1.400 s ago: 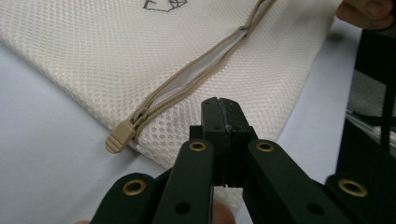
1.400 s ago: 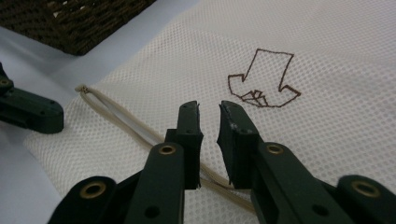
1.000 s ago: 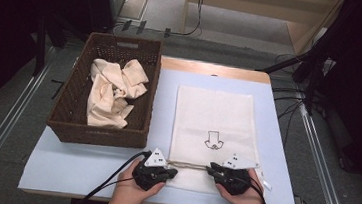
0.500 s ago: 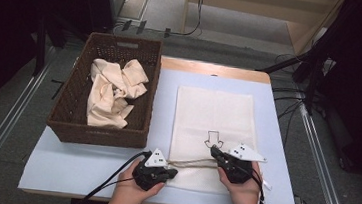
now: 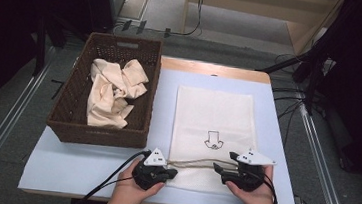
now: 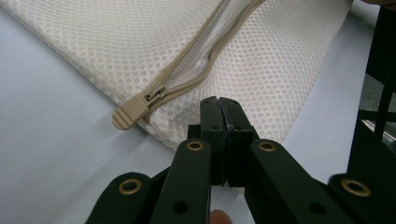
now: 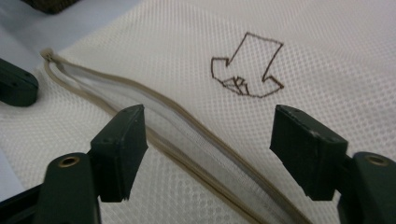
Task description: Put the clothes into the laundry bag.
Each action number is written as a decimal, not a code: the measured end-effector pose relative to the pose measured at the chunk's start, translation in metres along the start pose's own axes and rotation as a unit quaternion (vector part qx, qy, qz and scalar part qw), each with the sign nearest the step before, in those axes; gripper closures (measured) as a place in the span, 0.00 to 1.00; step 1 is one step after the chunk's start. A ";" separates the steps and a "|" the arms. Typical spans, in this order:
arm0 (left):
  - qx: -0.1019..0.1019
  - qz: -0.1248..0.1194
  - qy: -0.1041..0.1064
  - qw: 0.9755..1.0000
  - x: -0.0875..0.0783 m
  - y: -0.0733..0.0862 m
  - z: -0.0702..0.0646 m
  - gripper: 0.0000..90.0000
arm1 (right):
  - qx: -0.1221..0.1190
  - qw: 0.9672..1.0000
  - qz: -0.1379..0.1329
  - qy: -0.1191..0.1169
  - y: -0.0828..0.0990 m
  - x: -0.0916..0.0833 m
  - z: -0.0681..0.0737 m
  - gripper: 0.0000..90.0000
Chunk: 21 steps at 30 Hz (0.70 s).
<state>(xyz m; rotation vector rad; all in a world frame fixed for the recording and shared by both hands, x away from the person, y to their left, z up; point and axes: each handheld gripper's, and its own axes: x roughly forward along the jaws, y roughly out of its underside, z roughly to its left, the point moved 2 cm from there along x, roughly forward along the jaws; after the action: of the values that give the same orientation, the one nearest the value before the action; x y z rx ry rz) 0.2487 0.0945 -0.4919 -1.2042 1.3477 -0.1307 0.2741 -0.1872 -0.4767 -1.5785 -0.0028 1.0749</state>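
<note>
A cream mesh bag (image 5: pixel 216 110) lies flat on the table, with a brown arrow (image 5: pixel 212 139) drawn on it. Its zipper (image 5: pixel 195 163) runs across the near end and gapes open (image 7: pixel 187 135). The tan zipper pull (image 6: pixel 133 112) sits at the bag's left end. My left gripper (image 5: pixel 172 171) is at that left corner, jaws shut (image 6: pixel 219 100) over the bag's edge, apparently pinching it. My right gripper (image 5: pixel 220 168) is at the zipper's right part, jaws wide open (image 7: pixel 210 126) just above the gap, with the arrow (image 7: pixel 247 65) ahead.
A dark wicker basket (image 5: pixel 98 135) stands at the left of the table and holds crumpled cream cloths (image 5: pixel 112 93). The bag rests on a pale blue mat (image 5: pixel 87 171). Cables trail from both grippers over the near edge.
The right gripper moved forward toward the arrow half a second ago, then came back toward the near edge. The left gripper and the bag's corner stayed put.
</note>
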 end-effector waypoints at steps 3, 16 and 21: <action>0.001 0.000 0.001 1.000 0.000 0.000 0.000 1.00 | -0.002 0.999 0.028 0.025 0.003 0.007 -0.001 0.29; 0.002 0.000 0.000 1.000 0.000 0.000 0.000 1.00 | 0.029 0.994 0.039 0.101 -0.005 0.024 -0.002 0.59; 0.002 -0.002 0.001 1.000 0.000 0.000 -0.001 1.00 | 0.006 0.986 -0.129 0.110 -0.025 -0.007 0.009 0.71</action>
<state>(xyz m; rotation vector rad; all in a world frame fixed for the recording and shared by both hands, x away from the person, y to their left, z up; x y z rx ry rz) 0.2482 0.0941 -0.4921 -1.2045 1.3454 -0.1376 0.2781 -0.1758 -0.4523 -1.6282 -0.0497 0.6957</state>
